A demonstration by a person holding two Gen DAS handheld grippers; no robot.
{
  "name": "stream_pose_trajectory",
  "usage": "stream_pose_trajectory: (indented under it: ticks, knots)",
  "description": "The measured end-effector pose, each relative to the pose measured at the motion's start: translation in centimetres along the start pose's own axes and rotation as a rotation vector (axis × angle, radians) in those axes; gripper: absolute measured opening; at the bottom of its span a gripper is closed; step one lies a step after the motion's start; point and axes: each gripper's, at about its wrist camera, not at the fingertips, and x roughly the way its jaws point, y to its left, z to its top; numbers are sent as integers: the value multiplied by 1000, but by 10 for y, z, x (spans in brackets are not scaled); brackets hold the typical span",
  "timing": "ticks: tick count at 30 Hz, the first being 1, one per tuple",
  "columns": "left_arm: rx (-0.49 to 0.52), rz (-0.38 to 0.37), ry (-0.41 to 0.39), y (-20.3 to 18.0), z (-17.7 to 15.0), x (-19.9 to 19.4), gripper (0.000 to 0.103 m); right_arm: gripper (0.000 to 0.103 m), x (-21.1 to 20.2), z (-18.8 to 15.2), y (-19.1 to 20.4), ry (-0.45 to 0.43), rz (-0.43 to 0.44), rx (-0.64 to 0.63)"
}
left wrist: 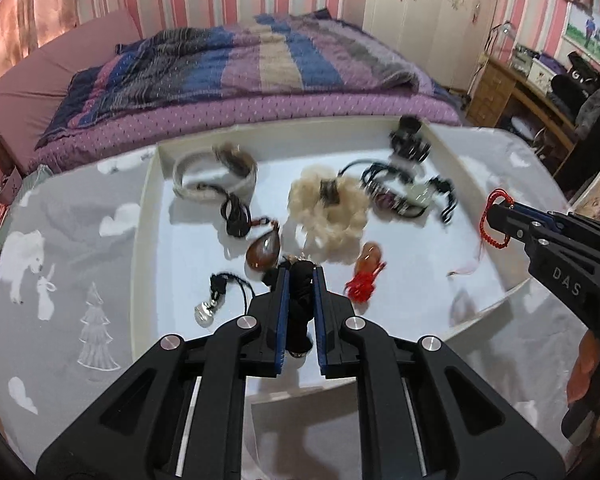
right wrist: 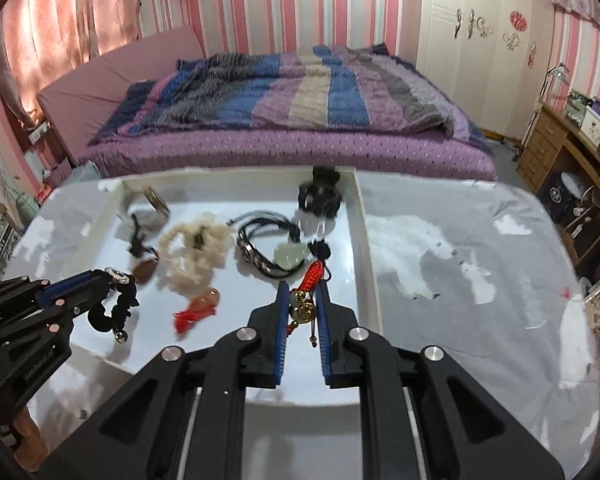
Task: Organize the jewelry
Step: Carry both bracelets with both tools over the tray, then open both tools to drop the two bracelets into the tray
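Left hand-held gripper pinches a black fabric scrunchie with a rhinestone ring charm; right view shows it dangling off the fingertips, above the near-left part of the shallow white tray. Right hand-held gripper is pressed on a red braided cord charm with gold beads, cord looping out past the tips, above the tray's near-right edge.

Handling notes:
- Scrunchie: light, soft, compressible. Grip holds by squeeze, low slip risk. Metal charm swings free, so expect some pendulum.
- Red cord charm: light, limp cord, hard slick beads. Better to clamp cord or knot than the round beads, which can roll out between the pads.

On the tray floor:
- cream fluffy scrunchie, centre: soft, grab anywhere.
- brown teardrop stone pendant on black cord: hard, glossy, likely brittle. Take it by the cord.
- orange carved pendant with red tassel: same, cord or tassel end.
- pale jade pendant on braided black cords: tangled with neighbouring bracelets, likely to drag them along.
- white bangle, far-left corner: rigid, pinch across the band.
- black claw hair clip, far right: stiff, springy.

Tray sits on the counter under a grey polar-bear print cloth.
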Motion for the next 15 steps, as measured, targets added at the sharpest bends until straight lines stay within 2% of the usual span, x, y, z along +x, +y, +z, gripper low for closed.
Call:
stream_pose_trajectory:
  ticks: [6, 10, 15]
  knots:
    - [-20, 7, 21, 7, -5, 19, 11, 13, 37, -16, -7, 60, 4, 19]
    - [-26, 14, 26, 10, -8, 24, 13, 13, 47, -23, -8, 86, 3, 30]
    - [-25, 17, 32, 11, -10, 29, 28, 14, 50, -25, -6, 96, -1, 31]
